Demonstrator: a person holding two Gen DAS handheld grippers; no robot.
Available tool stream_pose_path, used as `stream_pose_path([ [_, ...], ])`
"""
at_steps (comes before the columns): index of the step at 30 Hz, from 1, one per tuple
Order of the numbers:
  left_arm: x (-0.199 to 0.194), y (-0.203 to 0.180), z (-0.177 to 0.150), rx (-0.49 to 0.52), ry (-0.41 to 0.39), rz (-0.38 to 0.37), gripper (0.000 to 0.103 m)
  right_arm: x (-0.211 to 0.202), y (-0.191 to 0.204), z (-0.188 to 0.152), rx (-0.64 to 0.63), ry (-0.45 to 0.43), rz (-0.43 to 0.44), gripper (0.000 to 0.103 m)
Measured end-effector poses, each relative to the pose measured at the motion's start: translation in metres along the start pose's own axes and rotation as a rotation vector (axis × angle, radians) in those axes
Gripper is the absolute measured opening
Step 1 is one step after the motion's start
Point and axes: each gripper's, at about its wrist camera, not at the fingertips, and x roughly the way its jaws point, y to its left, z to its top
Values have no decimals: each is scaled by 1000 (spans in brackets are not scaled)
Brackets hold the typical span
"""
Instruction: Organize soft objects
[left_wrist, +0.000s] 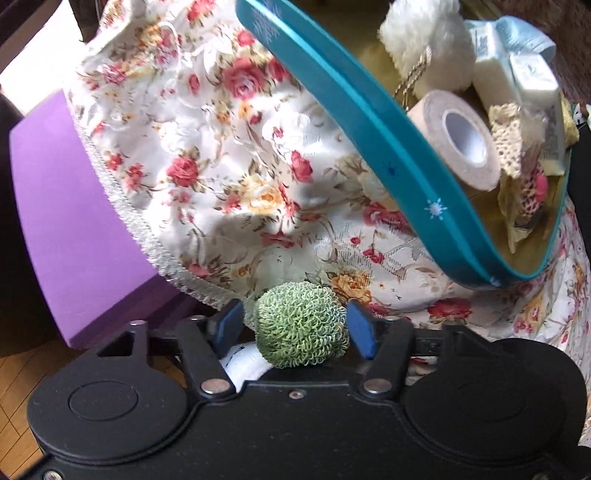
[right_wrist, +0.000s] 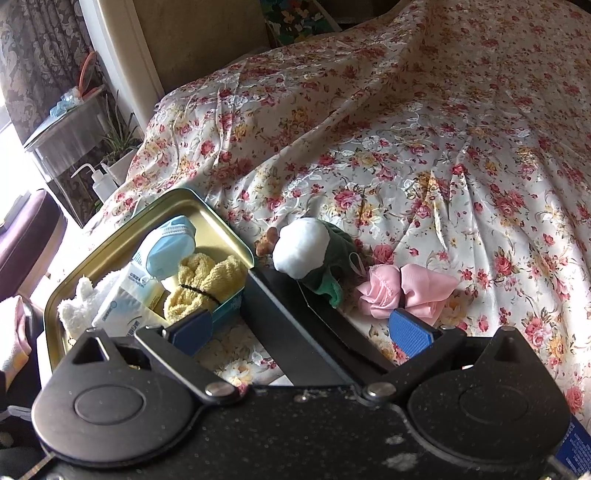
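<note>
My left gripper (left_wrist: 295, 326) is shut on a green looped scrubby ball (left_wrist: 301, 325), held over the floral cloth near the teal tin (left_wrist: 369, 125). The tin holds a tape roll (left_wrist: 456, 138), a white fluffy piece (left_wrist: 424, 48), tissue packs (left_wrist: 517, 74) and lace (left_wrist: 511, 136). In the right wrist view the same tin (right_wrist: 207, 206) holds a blue mask (right_wrist: 171, 245), a yellow towel (right_wrist: 201, 284) and a white fluffy piece (right_wrist: 75, 306). My right gripper (right_wrist: 301, 332) is open and empty. Beyond it lie a green-and-white plush (right_wrist: 314, 254) and pink fabric (right_wrist: 402, 291).
The floral cloth (right_wrist: 443, 147) covers the whole surface. A dark flat piece (right_wrist: 291, 332) lies between my right fingers. A small brown item (right_wrist: 266, 242) sits by the plush. A purple block (left_wrist: 66, 221) is left of the cloth edge. A squeeze bottle (right_wrist: 99, 182) and a plant (right_wrist: 118, 140) stand at left.
</note>
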Motion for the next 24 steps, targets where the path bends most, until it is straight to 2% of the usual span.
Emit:
stream_pose_path([
  [4, 4, 3, 0, -3, -1, -42, 44, 3, 1, -2, 2, 9, 5, 103],
  [10, -17, 7, -11, -35, -62, -43, 38, 4, 1, -6, 0, 18, 8, 103],
  [11, -24, 8, -13, -40, -77, -41, 32, 3, 0, -6, 0, 17, 8, 103],
  [16, -56, 10, -18, -45, -148, -3, 32, -3, -2, -7, 13, 9, 19, 103],
  [21, -93, 9, -17, -62, -203, 4, 32, -13, -1, -6, 14, -11, 33, 103],
  [24, -123, 0, -3, -53, -255, 14, 32, -18, -1, -6, 10, -26, 37, 103],
])
